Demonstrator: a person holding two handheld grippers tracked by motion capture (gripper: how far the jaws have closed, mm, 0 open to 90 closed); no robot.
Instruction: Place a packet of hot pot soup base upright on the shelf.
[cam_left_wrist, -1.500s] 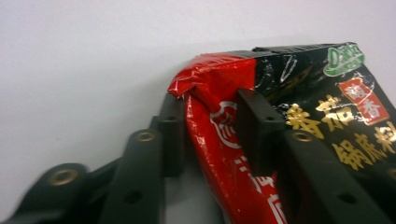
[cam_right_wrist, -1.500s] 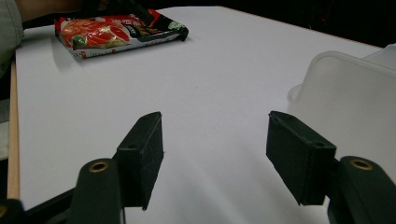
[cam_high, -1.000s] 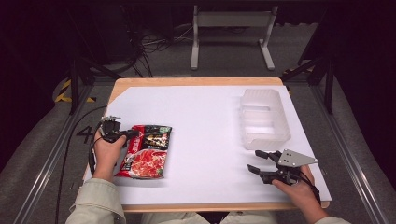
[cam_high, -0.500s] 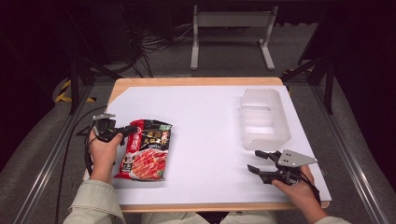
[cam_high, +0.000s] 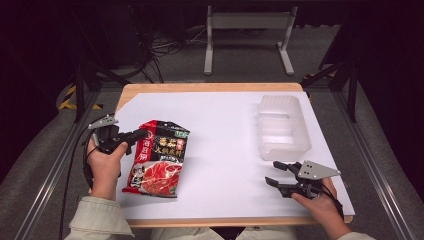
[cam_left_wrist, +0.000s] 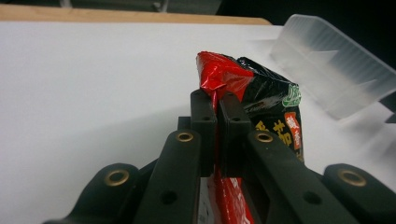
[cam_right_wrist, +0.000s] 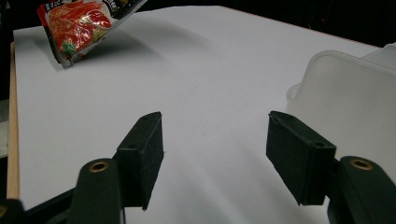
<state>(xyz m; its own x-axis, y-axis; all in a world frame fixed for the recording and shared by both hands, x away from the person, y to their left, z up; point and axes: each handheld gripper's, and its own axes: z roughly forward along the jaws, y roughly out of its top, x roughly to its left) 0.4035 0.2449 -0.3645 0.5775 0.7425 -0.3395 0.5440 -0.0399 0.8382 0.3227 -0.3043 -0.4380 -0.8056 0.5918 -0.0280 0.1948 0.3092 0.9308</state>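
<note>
1. The left gripper (cam_left_wrist: 216, 105) has its jaws pressed together on the top edge of the red-and-black food packet (cam_high: 159, 157), pinching the crinkled seal with almost nothing showing between the pads.
2. The packet hangs from that pinch at the left side of the table (cam_high: 220, 125); from above its lower end seems to rest on or just over the white surface, and I cannot tell which.
3. The grip is narrow and on thin film, so I would lift slowly and keep the wrist level; a quick swing could let the packet twist or slide out.
4. If it is meant for the clear plastic bin (cam_high: 282, 127), which stands well apart on the far right, carry it high enough to clear the bin's near wall.
5. The right gripper (cam_right_wrist: 215, 156) rests near the front right edge, jaws wide apart and holding nothing; it could steady the bin if needed.
</note>
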